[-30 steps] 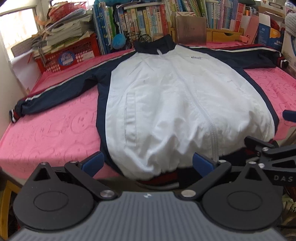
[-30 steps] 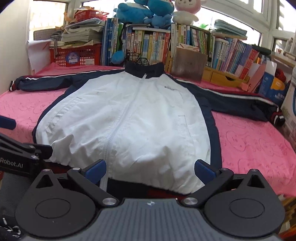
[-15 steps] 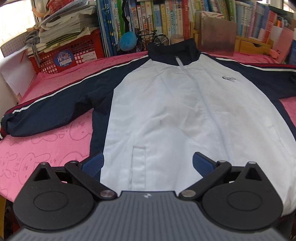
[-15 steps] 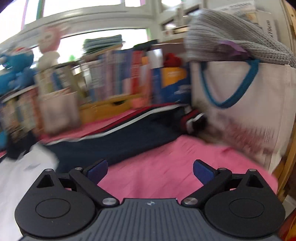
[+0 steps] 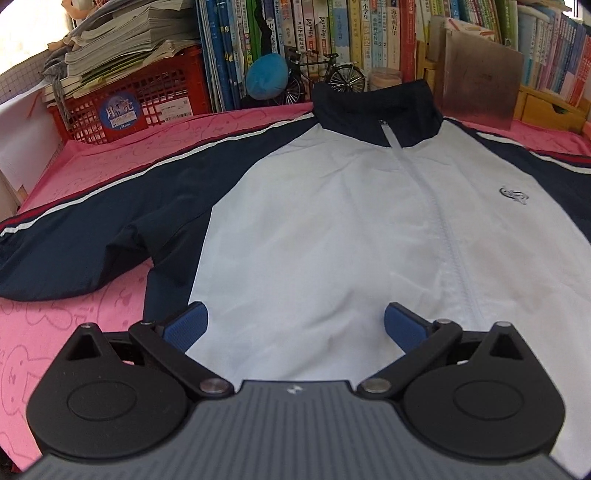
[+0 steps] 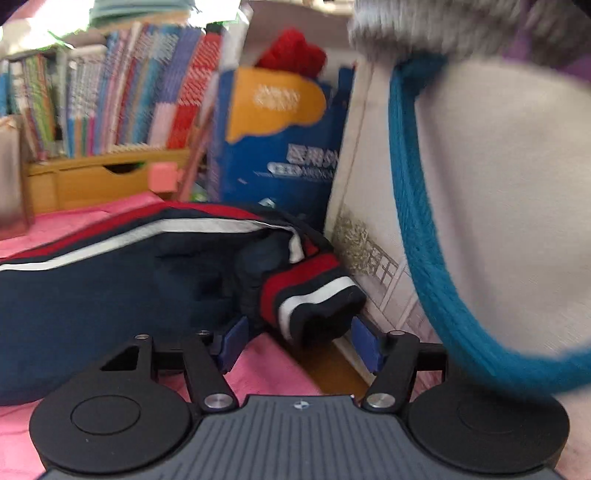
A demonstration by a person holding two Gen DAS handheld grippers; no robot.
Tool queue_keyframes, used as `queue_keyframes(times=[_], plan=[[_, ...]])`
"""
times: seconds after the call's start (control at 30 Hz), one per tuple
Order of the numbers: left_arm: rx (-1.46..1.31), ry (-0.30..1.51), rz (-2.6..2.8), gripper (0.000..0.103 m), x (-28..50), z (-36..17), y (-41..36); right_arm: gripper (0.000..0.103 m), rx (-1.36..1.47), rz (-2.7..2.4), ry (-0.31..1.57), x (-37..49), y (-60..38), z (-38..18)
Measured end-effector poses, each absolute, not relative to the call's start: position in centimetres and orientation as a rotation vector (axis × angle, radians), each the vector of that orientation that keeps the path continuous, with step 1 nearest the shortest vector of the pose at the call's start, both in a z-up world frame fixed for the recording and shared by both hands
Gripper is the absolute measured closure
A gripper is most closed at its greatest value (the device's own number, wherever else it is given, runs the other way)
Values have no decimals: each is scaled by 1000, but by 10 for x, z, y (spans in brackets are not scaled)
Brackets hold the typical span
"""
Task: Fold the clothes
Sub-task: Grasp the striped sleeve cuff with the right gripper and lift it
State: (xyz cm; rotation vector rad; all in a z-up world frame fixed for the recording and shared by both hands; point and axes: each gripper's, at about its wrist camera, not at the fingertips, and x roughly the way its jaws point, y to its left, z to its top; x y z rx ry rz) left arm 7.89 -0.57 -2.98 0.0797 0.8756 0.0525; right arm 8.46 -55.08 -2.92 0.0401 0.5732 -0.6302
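Observation:
A white jacket [image 5: 351,221] with navy sleeves and collar lies spread flat, zipped, on a pink sheet [image 5: 74,295]. Its left sleeve [image 5: 92,229] stretches out to the left. My left gripper [image 5: 293,325] is open and empty, low over the white front panel. In the right wrist view the jacket's right sleeve [image 6: 110,295] ends in a red, white and navy striped cuff [image 6: 314,295]. My right gripper [image 6: 299,343] is open, its jaws on either side of that cuff, not closed on it.
Books [image 5: 369,33], a red crate [image 5: 147,99] with papers, a toy bicycle [image 5: 325,77] and a brown board [image 5: 476,88] line the back edge. A cloth bag with a teal handle [image 6: 417,240] and a blue box [image 6: 280,147] stand right beside the cuff.
My left gripper has moved forward from the hem over the jacket front. My right gripper has swung right from the hem to the right sleeve cuff and narrowed around it.

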Motion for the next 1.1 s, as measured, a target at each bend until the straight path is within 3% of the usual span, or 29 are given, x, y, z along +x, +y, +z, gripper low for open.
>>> queue_keyframes(times=[0.13, 0.2, 0.3, 0.53, 0.67, 0.8, 0.9, 0.97, 1.0, 1.07, 1.1], plan=[[75, 878, 41, 0, 89, -43, -7, 53, 166, -574, 564, 97, -575, -35], [28, 868, 23, 0, 91, -46, -4, 74, 199, -570, 565, 101, -578, -36], [8, 826, 10, 0, 90, -49, -1, 94, 235, -553, 537, 95, -574, -29], [14, 749, -19, 0, 82, -53, 1, 94, 111, -430, 426, 76, -502, 36], [5, 732, -32, 0, 77, -54, 6, 94, 104, -181, 404, 81, -416, 78], [-7, 720, -38, 0, 76, -54, 7, 94, 92, 167, 462, 103, -303, 76], [-30, 713, -45, 0, 75, -53, 11, 85, 87, 333, 585, 120, -233, 46], [-48, 708, -51, 0, 74, -53, 13, 60, 57, 376, 694, 129, -203, 17], [-57, 705, -54, 0, 74, -52, 14, 56, 37, 383, 729, 132, -195, 5], [-70, 701, -58, 0, 73, -52, 16, 33, -50, 392, 718, 118, -185, -3], [-76, 699, -60, 0, 73, -52, 17, 30, -105, 396, 701, 108, -181, -4]])
